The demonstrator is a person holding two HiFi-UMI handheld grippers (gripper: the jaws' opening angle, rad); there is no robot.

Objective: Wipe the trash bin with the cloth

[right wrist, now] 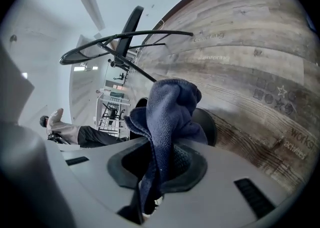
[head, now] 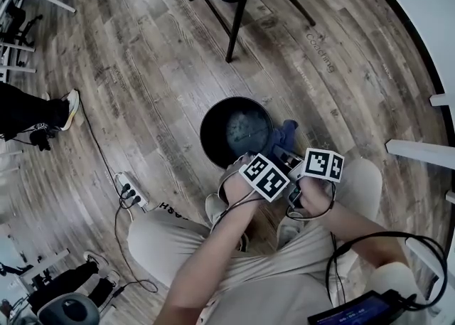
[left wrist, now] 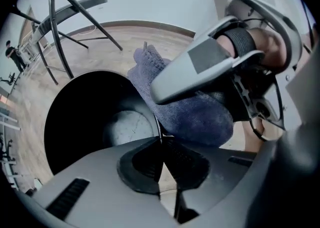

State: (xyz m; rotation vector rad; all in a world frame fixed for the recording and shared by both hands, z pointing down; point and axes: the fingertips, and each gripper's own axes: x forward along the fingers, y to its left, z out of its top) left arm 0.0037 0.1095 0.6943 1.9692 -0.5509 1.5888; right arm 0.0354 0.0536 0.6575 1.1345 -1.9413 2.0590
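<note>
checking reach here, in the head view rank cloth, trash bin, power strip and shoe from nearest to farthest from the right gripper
1. cloth, held in the right gripper's jaws
2. trash bin, just left of it
3. power strip, on the floor farther left
4. shoe, near the left edge

- The room is bright, with soft, even light on the wood floor [head: 142,67].
- Shadows on the floor are weak and hard to see.
- The inside of the trash bin [head: 211,131] is dark, and its bottom has a pale, dull shine.
- All three pictures bend near their edges, so straight floor boards look curved.
- Both gripper views have black corners.
- In the left gripper view, the left gripper [left wrist: 160,142] is close up, grey and a bit blurry.
- In the right gripper view, the cloth [right wrist: 167,117] looks sharp, and the wall [right wrist: 45,47] behind it looks pale and washed out.
</note>
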